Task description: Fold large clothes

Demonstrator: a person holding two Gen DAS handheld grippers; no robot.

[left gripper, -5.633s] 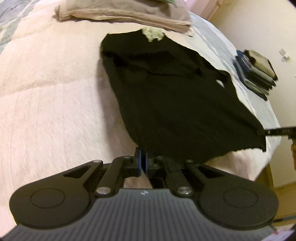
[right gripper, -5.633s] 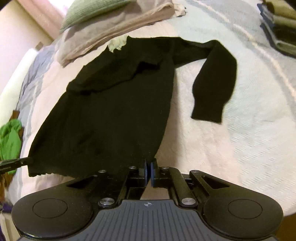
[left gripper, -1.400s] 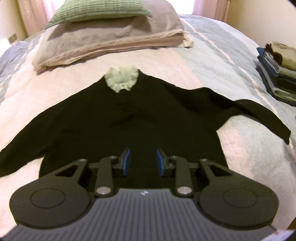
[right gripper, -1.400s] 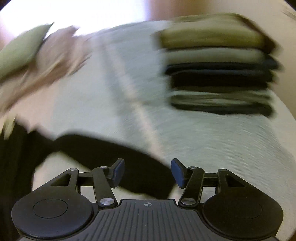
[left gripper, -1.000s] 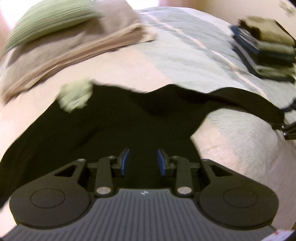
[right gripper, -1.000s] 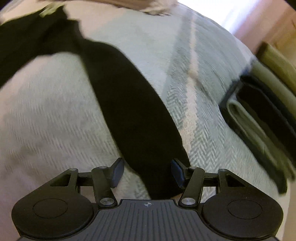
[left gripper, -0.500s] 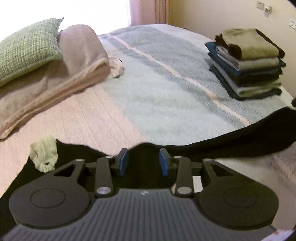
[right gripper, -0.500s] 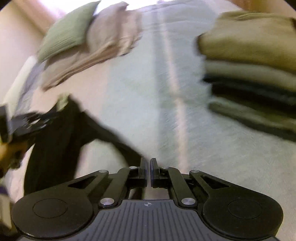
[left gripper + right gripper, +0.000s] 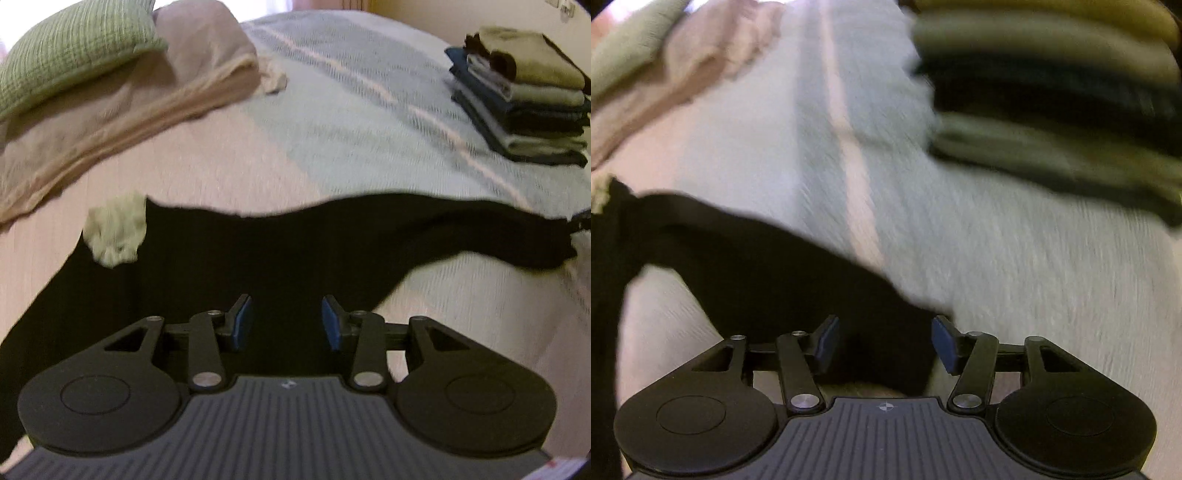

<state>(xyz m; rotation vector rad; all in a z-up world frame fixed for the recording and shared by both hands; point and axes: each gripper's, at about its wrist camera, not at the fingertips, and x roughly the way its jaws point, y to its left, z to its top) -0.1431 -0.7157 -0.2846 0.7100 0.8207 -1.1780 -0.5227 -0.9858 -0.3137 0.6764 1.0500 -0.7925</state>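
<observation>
No legible writing. Black sweater (image 9: 280, 254) flat on bed (image 9: 369, 122). Left gripper (image 9: 286, 323) jaws released, just been opening above its body. Right gripper (image 9: 884, 341) jaws, clenched half a second earlier, now released astride the sleeve cuff (image 9: 886, 354).

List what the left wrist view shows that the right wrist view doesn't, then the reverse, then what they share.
Only the left wrist view: the left gripper, jaws open over the black sweater, and the whole pale green collar.

Only the right wrist view: the right gripper, jaws open around the sleeve cuff.

Both: the sweater's outstretched sleeve, the stack of folded clothes, the pillows and the striped bedspread.
</observation>
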